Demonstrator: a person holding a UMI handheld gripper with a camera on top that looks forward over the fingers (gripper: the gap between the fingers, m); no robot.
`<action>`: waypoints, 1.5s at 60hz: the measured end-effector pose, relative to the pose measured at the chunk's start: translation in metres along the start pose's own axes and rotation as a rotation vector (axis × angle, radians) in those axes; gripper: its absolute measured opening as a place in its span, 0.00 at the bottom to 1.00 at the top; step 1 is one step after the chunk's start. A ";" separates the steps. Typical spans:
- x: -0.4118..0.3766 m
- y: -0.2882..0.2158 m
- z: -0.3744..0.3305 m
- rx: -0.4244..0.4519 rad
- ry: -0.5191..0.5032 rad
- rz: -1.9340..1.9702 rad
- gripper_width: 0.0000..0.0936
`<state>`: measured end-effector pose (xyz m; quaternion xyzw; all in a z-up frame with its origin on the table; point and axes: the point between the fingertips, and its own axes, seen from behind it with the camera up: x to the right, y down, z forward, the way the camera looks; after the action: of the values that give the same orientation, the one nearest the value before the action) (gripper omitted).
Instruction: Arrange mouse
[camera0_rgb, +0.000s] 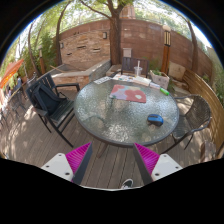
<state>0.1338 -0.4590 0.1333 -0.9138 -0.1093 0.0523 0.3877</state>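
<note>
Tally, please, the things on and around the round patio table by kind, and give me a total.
Round glass table: 1
Mouse, blue, on the table: 1
Red-and-white mat on the table: 1
Dark chairs, one at the left, one at the right: 2
Total: 5
The tongs are open, short of the table.

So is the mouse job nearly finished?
Not yet, it looks barely started. Nothing looks done: the dark mouse sits near the edge of the glass table, away from the red mat. Nothing is in hand: the gripper is open and empty, short of the table. Reaching, gripping and placing the mouse remain.
</note>
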 end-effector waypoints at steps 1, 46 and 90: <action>0.007 0.000 0.003 -0.003 0.010 0.001 0.89; 0.280 -0.056 0.248 0.026 0.121 -0.004 0.90; 0.315 -0.114 0.252 0.047 0.268 0.121 0.38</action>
<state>0.3755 -0.1310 0.0369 -0.9081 0.0002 -0.0444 0.4164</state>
